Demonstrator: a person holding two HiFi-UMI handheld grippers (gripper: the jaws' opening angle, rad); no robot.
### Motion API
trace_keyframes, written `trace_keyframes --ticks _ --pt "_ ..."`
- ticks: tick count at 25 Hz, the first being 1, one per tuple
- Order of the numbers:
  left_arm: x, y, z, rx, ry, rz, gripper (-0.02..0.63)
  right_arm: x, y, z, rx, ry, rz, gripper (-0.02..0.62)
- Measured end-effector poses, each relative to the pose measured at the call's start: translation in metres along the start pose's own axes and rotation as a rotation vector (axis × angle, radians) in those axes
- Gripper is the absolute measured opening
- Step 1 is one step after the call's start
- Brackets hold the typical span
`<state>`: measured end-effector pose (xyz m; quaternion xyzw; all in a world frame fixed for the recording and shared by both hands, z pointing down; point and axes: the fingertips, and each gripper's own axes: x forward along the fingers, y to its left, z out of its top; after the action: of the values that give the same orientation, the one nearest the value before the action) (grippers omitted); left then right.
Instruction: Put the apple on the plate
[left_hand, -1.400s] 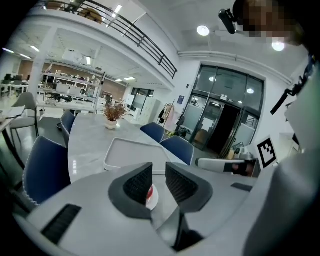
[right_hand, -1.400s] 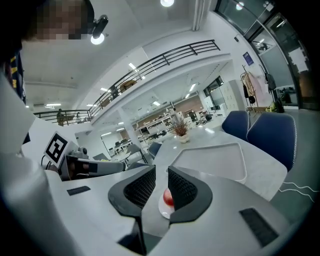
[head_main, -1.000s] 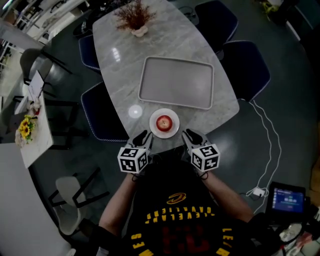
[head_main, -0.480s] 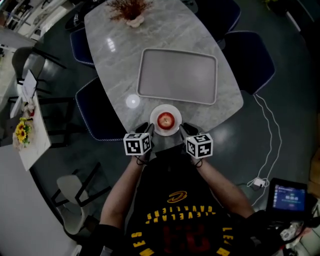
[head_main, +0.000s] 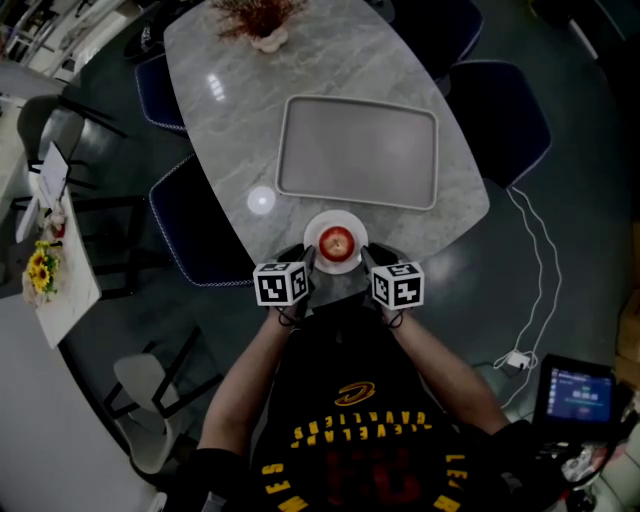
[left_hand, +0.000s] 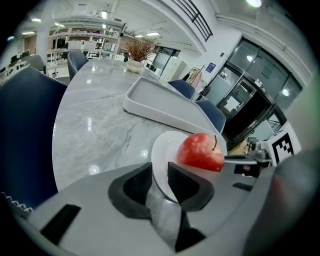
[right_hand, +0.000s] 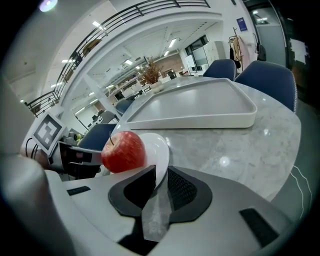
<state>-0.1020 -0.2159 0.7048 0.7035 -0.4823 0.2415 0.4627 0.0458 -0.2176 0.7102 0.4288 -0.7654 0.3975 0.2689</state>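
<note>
Head view shows the apple (head_main: 337, 242) already on the plate (head_main: 352, 224) at lower centre, near the desk (head_main: 300, 90) edge; the task looks done. Left gripper (head_main: 306, 260) and right gripper (head_main: 368, 259) have dropped to its rim, each spread astride it, not pinching. A tray (head_main: 357, 150) lies beyond; nothing blocks.

A black shirt (head_main: 300, 440) carries yellow lettering (head_main: 350, 427), with a yellow emblem (head_main: 350, 396) at its 12 o'clock and red print (head_main: 385, 472) at 6. The left gripper (head_main: 303, 257) and right gripper (head_main: 368, 258) are grey with black pads (left_hand: 135, 184), and each bears a white cube (head_main: 282, 284) of black square markers.
</note>
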Motion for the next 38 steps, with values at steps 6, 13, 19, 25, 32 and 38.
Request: trace_keyframes --ticks 6,13,19,25,32,38 --pt "0.008 -0.006 -0.001 -0.003 0.017 -0.034 0.095 0.003 -0.004 -0.003 0.056 0.018 -0.013 0.063" --pt "0.011 -0.004 -0.004 -0.093 0.027 -0.071 0.072 0.003 -0.008 0.0 0.171 -0.016 0.005 0.061" --pt "0.013 -0.004 -0.003 -0.199 0.035 -0.102 0.058 0.002 -0.014 0.002 0.304 -0.047 0.036 0.048" --pt "0.008 -0.004 -0.008 -0.297 0.037 -0.145 0.051 -0.003 -0.013 0.0 0.396 -0.064 0.081 0.043" --pt "-0.022 -0.005 -0.011 -0.331 0.001 -0.225 0.048 -0.025 0.011 -0.003 0.484 -0.114 0.138 0.04" --pt "-0.049 -0.013 0.006 -0.362 -0.054 -0.296 0.041 -0.047 0.026 0.015 0.522 -0.18 0.189 0.035"
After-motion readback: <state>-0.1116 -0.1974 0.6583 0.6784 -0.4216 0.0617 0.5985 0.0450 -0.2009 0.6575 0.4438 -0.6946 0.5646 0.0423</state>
